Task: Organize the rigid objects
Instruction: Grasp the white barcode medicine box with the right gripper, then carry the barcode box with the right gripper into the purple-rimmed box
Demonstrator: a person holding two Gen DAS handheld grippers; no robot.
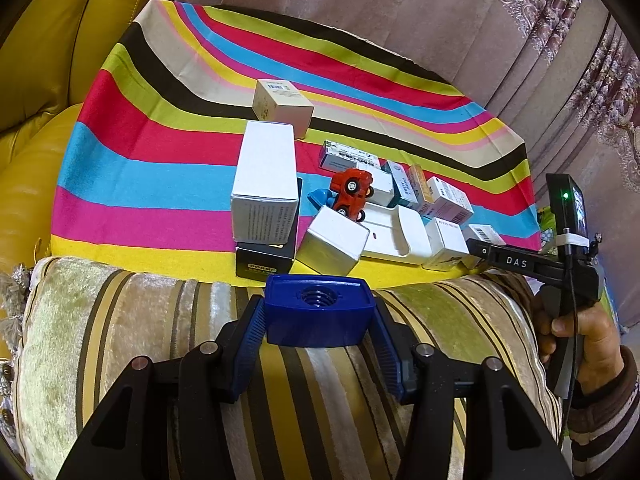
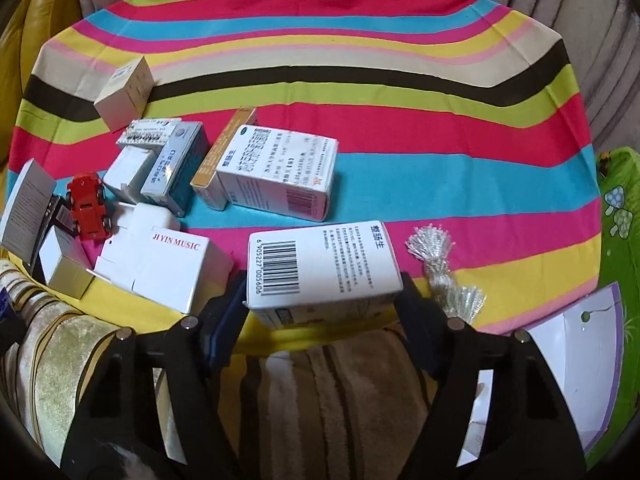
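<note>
Both tongs are loaded at the near edge of the striped cloth [image 1: 168,92]. The left tongs [image 1: 318,316] are clamped on a blue threaded block [image 1: 318,312], threaded hole facing up and long axis running crosswise between the fingers, held over a striped cushion [image 1: 120,320] just short of the cloth. The right tongs [image 2: 322,284] are clamped on a white barcode box [image 2: 320,264], its long axis likewise crosswise, barcode end toward the left finger, over the yellow stripe at the cloth's front. The clutter lies straight ahead of the left tongs: a tall white box [image 1: 266,180] atop a black box [image 1: 264,258], a red toy car [image 1: 352,192] tipped against a white tray [image 1: 396,236], smaller cartons behind. From the right tongs that same group sits ahead and to the left, with a matching medicine box [image 2: 280,172] nearly dead ahead on the blue stripe. Open cloth lies ahead and right of the right tongs, probably the easier place to set its box.
</note>
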